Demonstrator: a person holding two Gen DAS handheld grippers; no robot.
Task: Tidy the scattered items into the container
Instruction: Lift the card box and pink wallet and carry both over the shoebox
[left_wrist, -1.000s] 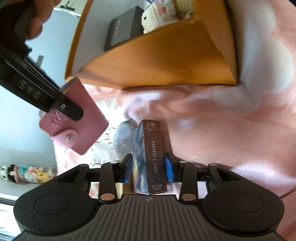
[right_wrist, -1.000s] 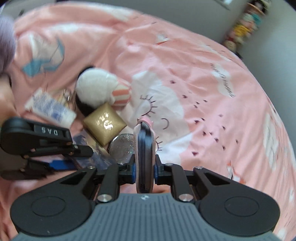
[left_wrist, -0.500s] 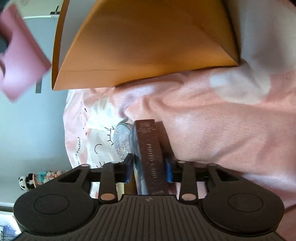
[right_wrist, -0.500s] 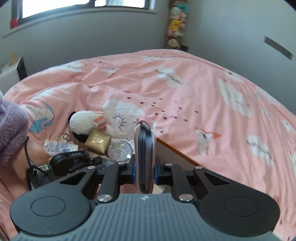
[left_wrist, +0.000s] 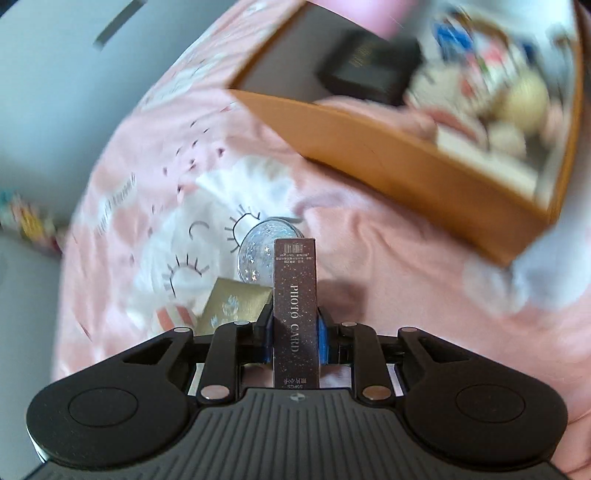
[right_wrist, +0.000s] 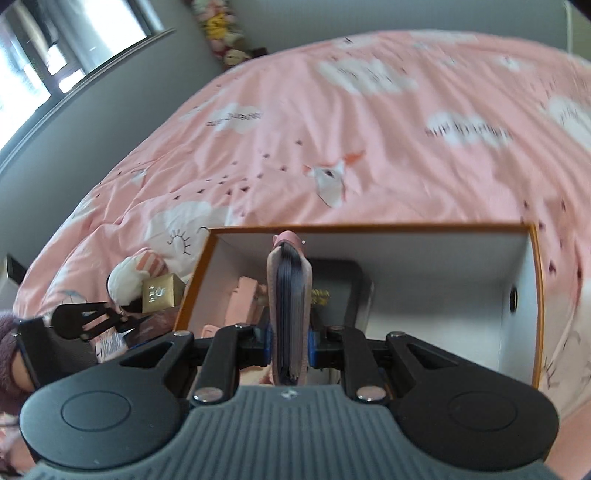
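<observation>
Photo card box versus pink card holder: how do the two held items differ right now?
The photo card box is dark, rigid and printed; the pink card holder is soft-covered with dark sleeves showing. The box hangs over the bedspread, outside the orange box; the holder hangs over its opening. Both are clamped edge-up.

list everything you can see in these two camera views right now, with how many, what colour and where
photo card box: 1, dark brown, clamped in the left gripper above the bedspread
card holder: 1, pink, clamped in the right gripper over the storage box
storage box: 1, orange outside, white inside, on the bedspread
black case: 1, black, inside the storage box
gold pouch: 1, gold, on the bedspread
glitter disc: 1, clear and sparkly, on the bedspread beside the gold pouch
plush toy: 1, white with pink stripes, on the bedspread behind the gold pouch
bedspread: 1, pink with white clouds
left gripper: 1, black, jaws just closed on the photo card box
right gripper: 1, black
sleeve: 1, purple, fuzzy, left edge
</observation>
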